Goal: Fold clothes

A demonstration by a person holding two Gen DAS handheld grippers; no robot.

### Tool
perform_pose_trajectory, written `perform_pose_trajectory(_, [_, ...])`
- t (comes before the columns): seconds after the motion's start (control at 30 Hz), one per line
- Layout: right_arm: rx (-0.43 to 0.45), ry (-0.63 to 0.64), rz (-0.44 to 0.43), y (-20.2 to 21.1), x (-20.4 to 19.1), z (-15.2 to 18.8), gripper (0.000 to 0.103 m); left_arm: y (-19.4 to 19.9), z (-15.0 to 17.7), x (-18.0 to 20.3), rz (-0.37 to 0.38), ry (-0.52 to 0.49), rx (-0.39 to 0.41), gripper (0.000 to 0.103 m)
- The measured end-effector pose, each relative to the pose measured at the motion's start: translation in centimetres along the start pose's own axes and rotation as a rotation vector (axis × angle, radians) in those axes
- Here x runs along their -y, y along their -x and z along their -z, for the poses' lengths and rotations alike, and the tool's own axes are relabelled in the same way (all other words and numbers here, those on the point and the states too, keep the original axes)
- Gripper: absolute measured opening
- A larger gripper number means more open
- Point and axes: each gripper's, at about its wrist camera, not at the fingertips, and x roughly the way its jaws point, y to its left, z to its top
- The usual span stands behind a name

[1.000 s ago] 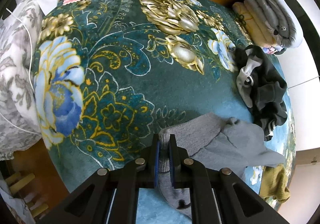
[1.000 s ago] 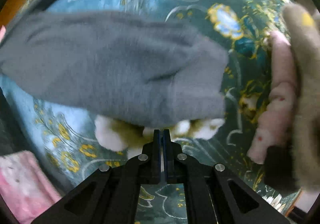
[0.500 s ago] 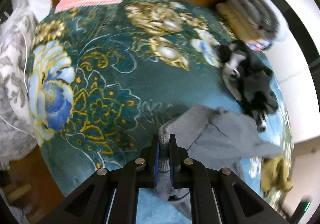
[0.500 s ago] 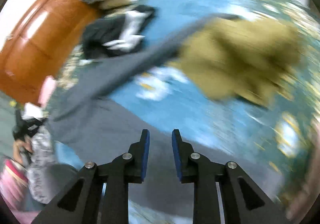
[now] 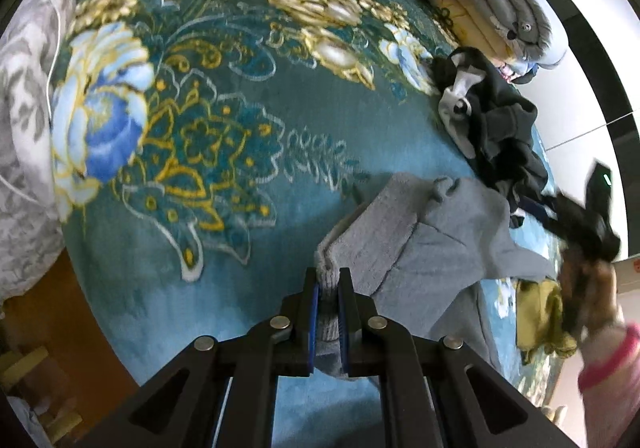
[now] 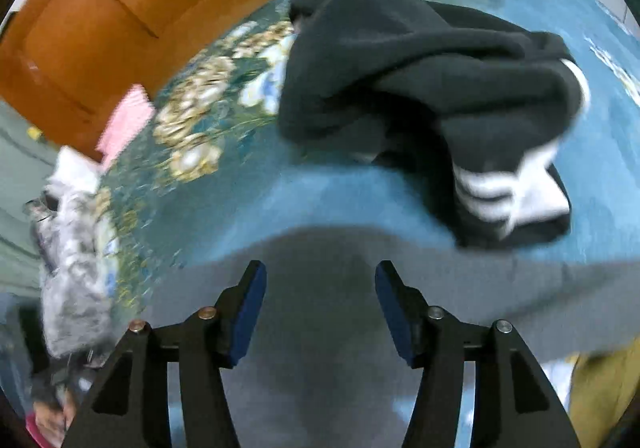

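floral teal bedspread (wooden headboard)

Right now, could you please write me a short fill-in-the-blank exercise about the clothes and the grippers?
The left gripper is shut on the ____ garment.
The right gripper has its jaws ____.
The black garment has ____ stripes.
The bedspread has a ____ pattern.

Missing words: grey; open; white; floral

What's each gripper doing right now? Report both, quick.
Left gripper: shut on the grey garment.
Right gripper: open, holding nothing, above the grey garment.
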Motion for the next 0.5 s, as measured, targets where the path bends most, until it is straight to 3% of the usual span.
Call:
perform_pose_trajectory(0.3, [-0.168,-0.065,0.024,-6.4,1.8,-0.8,0.061,-1.0,1.2,-1.3,0.016,0.032,-0.031,0.009])
perform_pose_trajectory(0.43, [-0.191,-0.009,-0.005,-5.0,2.0,3.3,0.035,-1.3,1.6,-1.6,0.023,0.038,-0.029,0.009])
perform_pose_trajectory(0.5, [-0.210,0.020,-0.014,-4.4,2.1,5.4,0.030,-1.5,1.7,-1.6,0.026,0.042,-0.032,0.010])
